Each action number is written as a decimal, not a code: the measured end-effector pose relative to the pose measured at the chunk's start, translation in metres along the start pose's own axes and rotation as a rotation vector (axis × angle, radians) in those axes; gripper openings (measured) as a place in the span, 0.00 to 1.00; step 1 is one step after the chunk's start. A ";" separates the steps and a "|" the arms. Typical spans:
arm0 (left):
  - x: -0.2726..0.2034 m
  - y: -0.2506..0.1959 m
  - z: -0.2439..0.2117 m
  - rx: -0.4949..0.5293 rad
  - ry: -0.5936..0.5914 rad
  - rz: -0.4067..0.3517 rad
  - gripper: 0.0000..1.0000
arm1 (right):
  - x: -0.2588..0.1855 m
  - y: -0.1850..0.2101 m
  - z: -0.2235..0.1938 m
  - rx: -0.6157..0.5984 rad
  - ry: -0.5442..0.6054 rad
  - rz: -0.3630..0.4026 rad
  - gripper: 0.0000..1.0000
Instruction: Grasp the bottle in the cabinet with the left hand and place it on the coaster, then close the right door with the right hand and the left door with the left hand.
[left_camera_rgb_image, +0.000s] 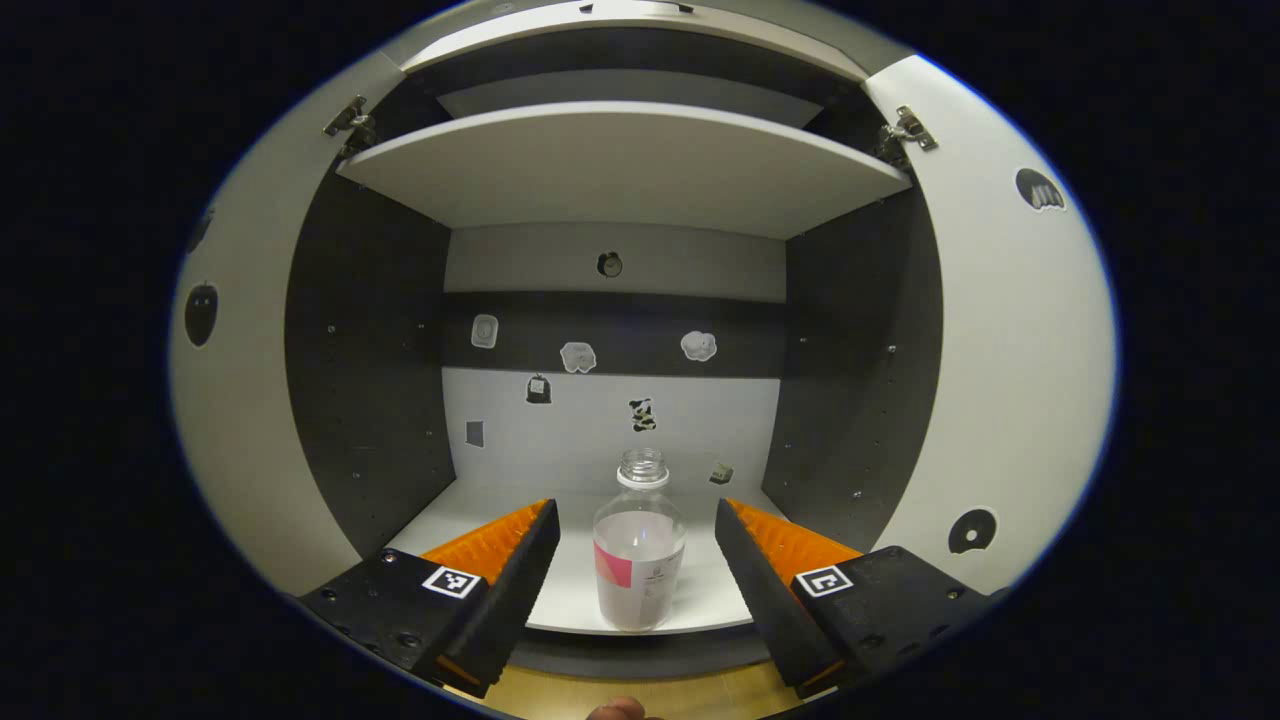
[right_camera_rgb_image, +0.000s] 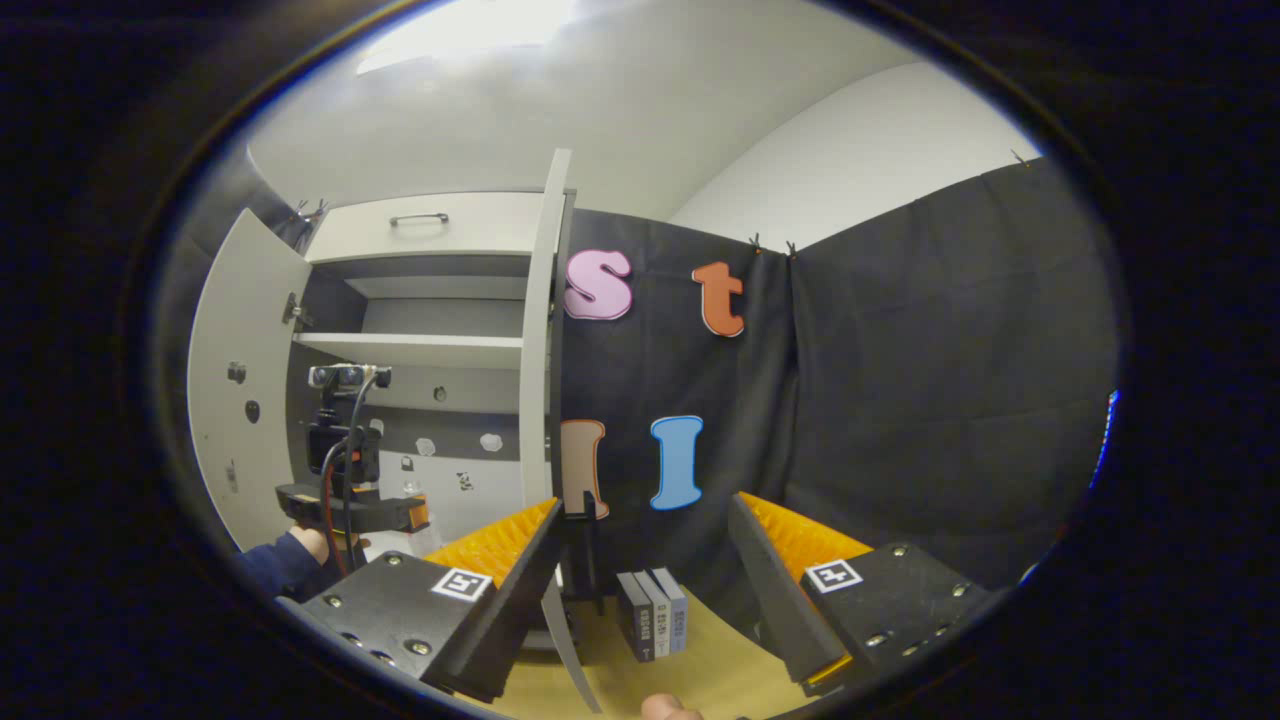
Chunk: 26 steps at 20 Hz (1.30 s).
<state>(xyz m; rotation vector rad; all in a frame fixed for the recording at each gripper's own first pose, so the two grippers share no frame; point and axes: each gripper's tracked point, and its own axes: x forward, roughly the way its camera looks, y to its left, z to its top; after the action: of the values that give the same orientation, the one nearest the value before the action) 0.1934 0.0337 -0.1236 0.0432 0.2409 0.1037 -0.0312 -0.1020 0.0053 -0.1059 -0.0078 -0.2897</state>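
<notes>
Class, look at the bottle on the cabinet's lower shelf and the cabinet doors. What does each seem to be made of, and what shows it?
Bottle: probably clear plastic, glossy; the cabinet's back wall shows through its neck.
Cabinet doors: likely laminated board, smooth matt pale finish; flat panels on metal hinges.

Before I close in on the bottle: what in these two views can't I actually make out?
- Coaster: its place can't be told.
- Bottle label: too small to read in the left gripper view.
- Bottle in the right gripper view: hidden behind the left gripper.
- Books titles: too small.
- Right door: seen edge-on.
</notes>
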 end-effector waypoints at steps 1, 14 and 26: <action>0.008 0.001 -0.007 -0.001 0.018 0.005 0.98 | 0.002 -0.001 -0.001 -0.004 0.003 -0.002 1.00; 0.051 -0.001 -0.040 0.019 0.120 0.001 0.77 | 0.017 -0.004 -0.008 -0.009 0.019 -0.017 0.98; -0.045 -0.011 -0.031 -0.063 0.060 -0.242 0.76 | 0.011 0.010 -0.003 0.010 0.013 0.083 0.98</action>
<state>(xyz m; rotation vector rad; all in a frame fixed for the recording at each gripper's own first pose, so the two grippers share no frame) 0.1438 0.0193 -0.1438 -0.0521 0.3004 -0.1286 -0.0179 -0.0958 0.0014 -0.0944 0.0082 -0.2070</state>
